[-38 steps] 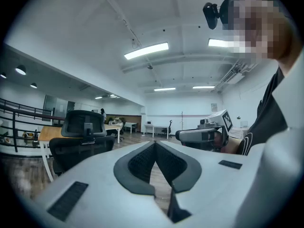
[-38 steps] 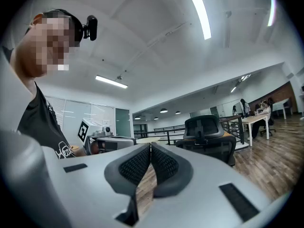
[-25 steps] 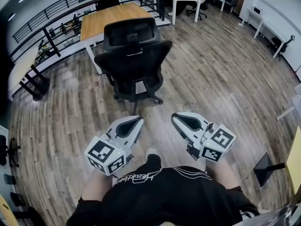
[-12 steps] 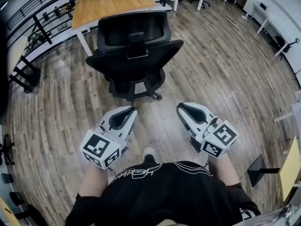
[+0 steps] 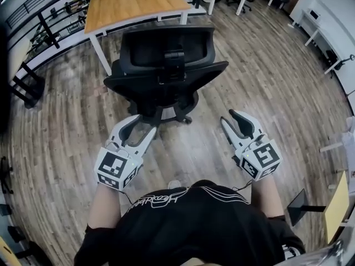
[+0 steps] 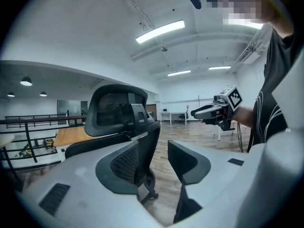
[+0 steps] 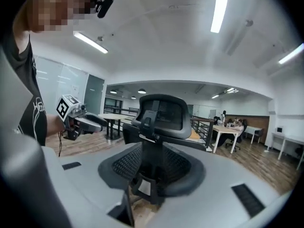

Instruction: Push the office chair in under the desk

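Head view: still the approach; the office chair (image 5: 166, 71) stands pulled out, back toward us, seat facing the surface (image 5: 133, 1); left tool (image 5: 141, 125) and right tool (image 5: 232, 118) are short of the backrest.

Left gripper view: jaws opening, nothing between.

Right gripper view: likewise opening, empty.

Next, I'd say, meet the backrest and push squarely; a second ago the chair was farther off and both tools were shut.
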Demonstrator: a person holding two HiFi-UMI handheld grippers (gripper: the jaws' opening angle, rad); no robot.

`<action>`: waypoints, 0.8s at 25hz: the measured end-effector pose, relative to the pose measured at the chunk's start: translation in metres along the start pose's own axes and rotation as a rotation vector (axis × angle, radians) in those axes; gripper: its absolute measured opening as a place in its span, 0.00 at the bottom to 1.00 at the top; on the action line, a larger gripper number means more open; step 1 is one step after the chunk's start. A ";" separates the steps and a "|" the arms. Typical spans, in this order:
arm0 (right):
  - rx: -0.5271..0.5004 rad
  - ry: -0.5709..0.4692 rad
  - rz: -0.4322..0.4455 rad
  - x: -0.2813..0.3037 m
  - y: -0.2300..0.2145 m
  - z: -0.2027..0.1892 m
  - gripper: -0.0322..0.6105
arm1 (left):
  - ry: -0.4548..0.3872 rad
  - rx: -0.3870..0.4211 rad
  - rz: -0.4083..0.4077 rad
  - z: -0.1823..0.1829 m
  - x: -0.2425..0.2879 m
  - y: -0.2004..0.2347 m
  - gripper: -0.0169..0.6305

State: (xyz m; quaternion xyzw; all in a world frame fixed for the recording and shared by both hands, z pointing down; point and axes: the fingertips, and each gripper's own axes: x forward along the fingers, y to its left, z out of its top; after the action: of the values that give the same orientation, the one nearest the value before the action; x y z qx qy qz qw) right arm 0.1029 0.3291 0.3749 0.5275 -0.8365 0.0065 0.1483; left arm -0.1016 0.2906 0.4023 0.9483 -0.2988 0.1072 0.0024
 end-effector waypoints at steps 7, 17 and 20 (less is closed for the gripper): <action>-0.120 0.044 -0.070 0.029 -0.042 0.003 0.43 | 0.029 0.023 0.116 -0.004 0.010 0.054 0.41; -0.258 0.122 -0.116 0.100 -0.111 -0.014 0.47 | 0.173 0.105 0.280 -0.018 0.032 0.136 0.45; -0.313 0.153 -0.129 0.118 -0.131 -0.019 0.47 | 0.216 0.129 0.292 -0.022 0.040 0.154 0.46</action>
State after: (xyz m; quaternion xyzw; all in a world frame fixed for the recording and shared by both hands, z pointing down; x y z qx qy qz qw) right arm 0.1757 0.1703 0.4045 0.5484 -0.7780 -0.0933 0.2919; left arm -0.1614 0.1430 0.4223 0.8760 -0.4237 0.2265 -0.0417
